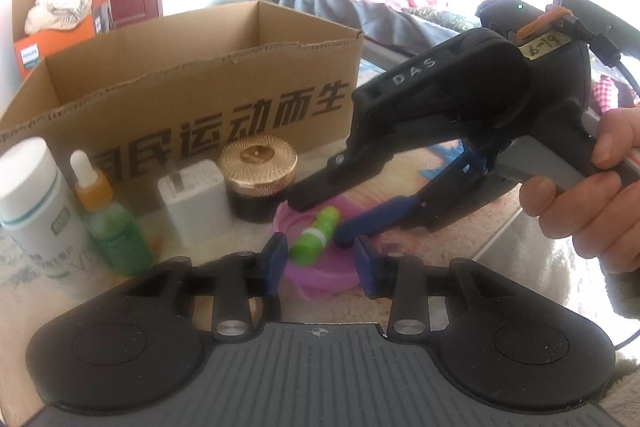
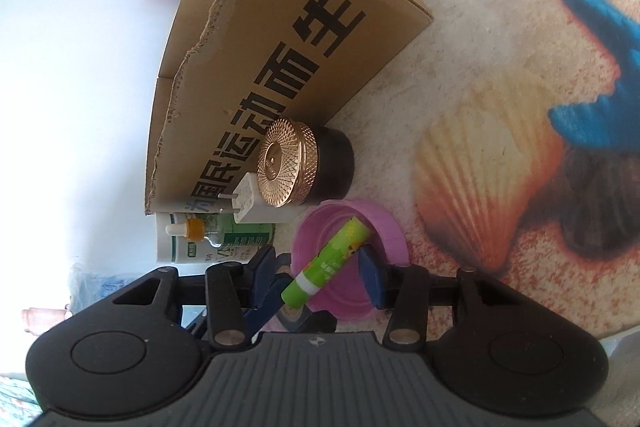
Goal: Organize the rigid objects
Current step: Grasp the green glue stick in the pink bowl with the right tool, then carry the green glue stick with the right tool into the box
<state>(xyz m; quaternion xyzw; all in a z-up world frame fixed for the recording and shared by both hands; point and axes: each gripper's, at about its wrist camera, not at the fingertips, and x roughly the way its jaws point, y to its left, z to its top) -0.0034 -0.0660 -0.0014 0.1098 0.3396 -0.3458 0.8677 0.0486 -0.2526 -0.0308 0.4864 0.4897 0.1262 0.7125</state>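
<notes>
A green glue stick (image 1: 316, 235) lies across a shallow pink dish (image 1: 320, 277) on the patterned mat. It also shows in the right wrist view (image 2: 328, 259), resting on the pink dish (image 2: 384, 223). My left gripper (image 1: 322, 263) is open, its blue pads on either side of the dish's near edge. My right gripper (image 1: 320, 215) reaches in from the right, open, its fingers either side of the glue stick; in its own view the gripper (image 2: 320, 273) straddles the stick without closing on it.
An open cardboard box (image 1: 200, 83) stands behind. In front of it are a gold-lidded black jar (image 1: 260, 179), a white charger (image 1: 196, 199), a green dropper bottle (image 1: 112, 219) and a white bottle (image 1: 36, 195). Bedding lies at the back right.
</notes>
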